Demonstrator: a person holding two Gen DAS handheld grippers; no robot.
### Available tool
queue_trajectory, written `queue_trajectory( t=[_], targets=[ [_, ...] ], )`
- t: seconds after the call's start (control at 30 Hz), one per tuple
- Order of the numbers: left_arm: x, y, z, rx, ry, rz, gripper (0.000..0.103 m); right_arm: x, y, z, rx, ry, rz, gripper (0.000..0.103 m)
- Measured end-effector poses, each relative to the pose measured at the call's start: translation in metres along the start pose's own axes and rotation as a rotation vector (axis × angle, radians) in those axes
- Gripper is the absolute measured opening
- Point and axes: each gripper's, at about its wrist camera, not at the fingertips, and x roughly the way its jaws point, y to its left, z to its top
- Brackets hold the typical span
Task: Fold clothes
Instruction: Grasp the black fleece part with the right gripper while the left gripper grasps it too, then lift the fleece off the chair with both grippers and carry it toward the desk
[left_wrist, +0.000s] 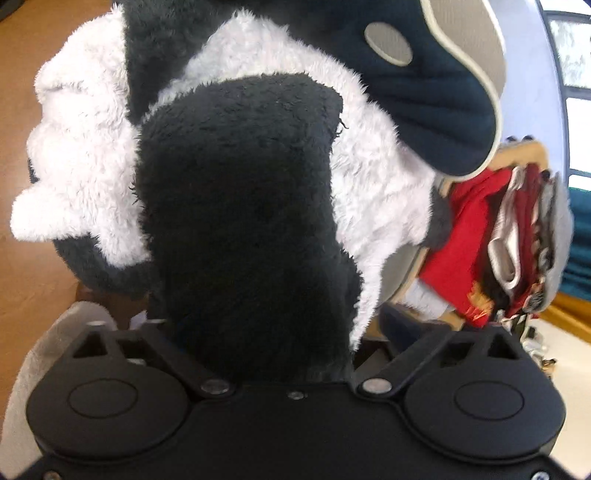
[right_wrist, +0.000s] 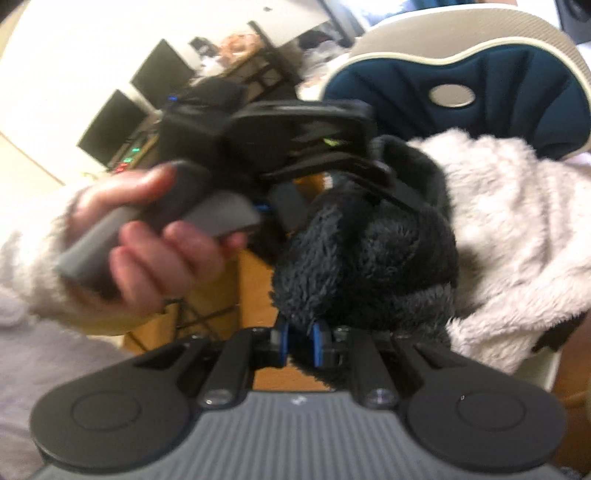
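Progress early | fluffy black-and-white fleece garment (left_wrist: 240, 206) heaped unfolded on teal-cushioned chair (left_wrist: 436, 96) | right gripper (right_wrist: 299, 341) clenched on black fleece | left gripper (right_wrist: 332, 162) straddling fleece, grip unclear

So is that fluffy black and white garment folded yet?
No: the fleece garment lies bunched over the chair.

Fleece garment (left_wrist: 240, 206) black and white; chair cushion (left_wrist: 436, 110) navy, cream-piped; clothes pile (left_wrist: 472, 236) red.

Black fleece fold (left_wrist: 243, 221) fills centre, runs down betw. left gripper (left_wrist: 258, 343) arms, fingertips hidden under it. White fleece (left_wrist: 85, 155) either side. Dark blue chair cushion (left_wrist: 436, 110) top right. Red clothes pile (left_wrist: 476, 236) right, blurred.
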Motion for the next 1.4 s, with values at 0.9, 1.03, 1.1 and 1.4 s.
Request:
queue_trajectory(
  t=[0.9, 1.03, 1.1, 1.4],
  targets=[
    [-0.244, -0.045, -0.065, 0.406, -0.752, -0.338, 0.016, -0.074, -0.170, -0.016, 1.007, -0.479, -0.113, 0.090],
    [-0.250, -0.053, -0.076, 0.423, -0.763, -0.354, 0.015, -0.063, -0.183, -0.001, 1.022, -0.466, -0.122, 0.093],
    [-0.255, -0.054, -0.083, 0.428, -0.767, -0.365, 0.015, -0.051, -0.192, 0.003, 1.068, -0.458, -0.110, 0.095],
    [-0.306, -0.074, -0.111, 0.492, -0.911, -0.389, 0.015, -0.014, -0.224, 0.023, 1.280, -0.519, 0.087, 0.034]
  ],
)
